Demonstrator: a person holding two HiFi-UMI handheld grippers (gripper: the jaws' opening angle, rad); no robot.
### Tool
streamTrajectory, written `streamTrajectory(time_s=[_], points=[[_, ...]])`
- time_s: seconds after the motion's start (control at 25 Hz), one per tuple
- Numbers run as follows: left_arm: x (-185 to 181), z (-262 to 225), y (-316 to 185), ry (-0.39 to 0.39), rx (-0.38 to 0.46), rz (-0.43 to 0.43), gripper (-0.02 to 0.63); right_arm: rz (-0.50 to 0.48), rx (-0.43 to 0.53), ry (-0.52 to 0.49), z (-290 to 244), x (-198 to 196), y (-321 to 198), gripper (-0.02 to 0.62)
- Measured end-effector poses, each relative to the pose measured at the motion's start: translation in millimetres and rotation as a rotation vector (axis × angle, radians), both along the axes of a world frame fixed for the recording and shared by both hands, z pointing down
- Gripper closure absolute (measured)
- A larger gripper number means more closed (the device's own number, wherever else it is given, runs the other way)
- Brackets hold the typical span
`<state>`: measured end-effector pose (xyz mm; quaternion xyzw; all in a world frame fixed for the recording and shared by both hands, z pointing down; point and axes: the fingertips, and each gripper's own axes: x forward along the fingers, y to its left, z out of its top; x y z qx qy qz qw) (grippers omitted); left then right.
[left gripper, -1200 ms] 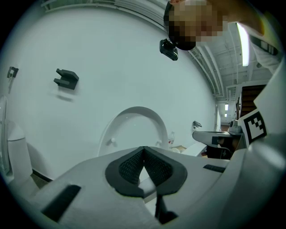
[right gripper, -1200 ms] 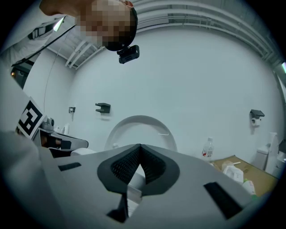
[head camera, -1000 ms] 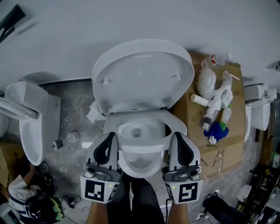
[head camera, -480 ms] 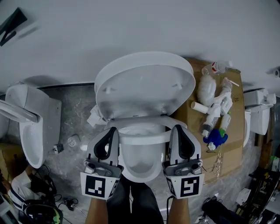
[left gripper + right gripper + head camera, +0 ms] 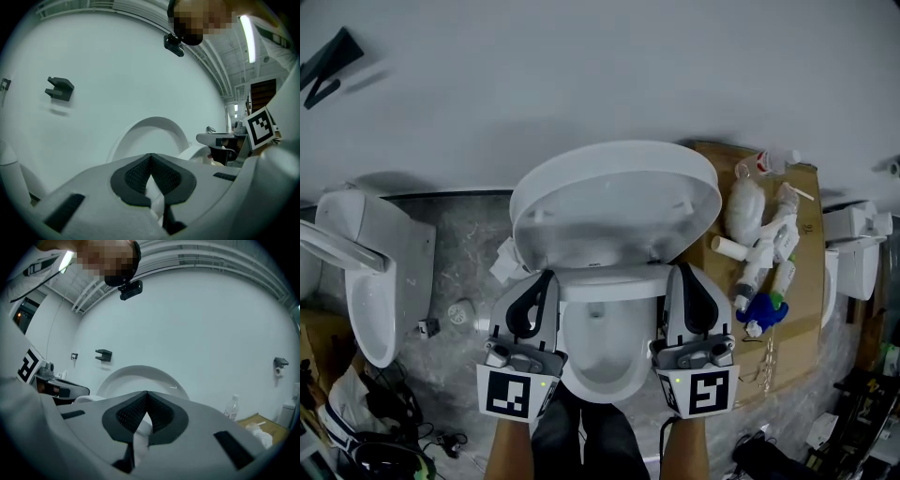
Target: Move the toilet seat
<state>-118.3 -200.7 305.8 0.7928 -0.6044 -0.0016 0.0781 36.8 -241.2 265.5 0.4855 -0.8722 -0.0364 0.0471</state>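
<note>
Two units: left gripper [image 5: 542,277], right gripper [image 5: 680,272] | fingers [image 5: 133,174] pressed together | flanking glossy white oval toilet seat [image 5: 619,281]

Glossy smooth plstc toilet seat [image 5: 609,284]

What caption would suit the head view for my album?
Left gripper and right gripper each clamp a side of the toilet seat, lid raised behind it.

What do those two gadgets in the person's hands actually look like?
The left gripper and right gripper are alike: pale grey plastic shells narrowing to two fingers lined with black textured pads. At the rear of each sits a white cube printed with black square markers. The person wears dark trousers.
</note>
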Motion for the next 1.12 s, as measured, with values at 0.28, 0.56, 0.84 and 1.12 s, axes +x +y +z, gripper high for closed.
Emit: streamTrajectory(time_s=[0.28,0.56,0.84,1.12], points=[[-3,5,-16,0.012,-0.041,0.020,0.597,-0.001,0.002,-0.004,1,-5,-20,0.584],[-9,1,-32,-0.003,0.000,0.015,0.598,-0.014,0.005,-0.010,2,-10,-36,0.584],[-13,0,-43,-0.015,0.022,0.013,0.597,-0.017,0.007,-0.012,3,-14,-48,0.584],[-15,3,-50,-0.007,0.008,0.008,0.598,-0.018,0.013,-0.019,4,-16,-57,0.584]])
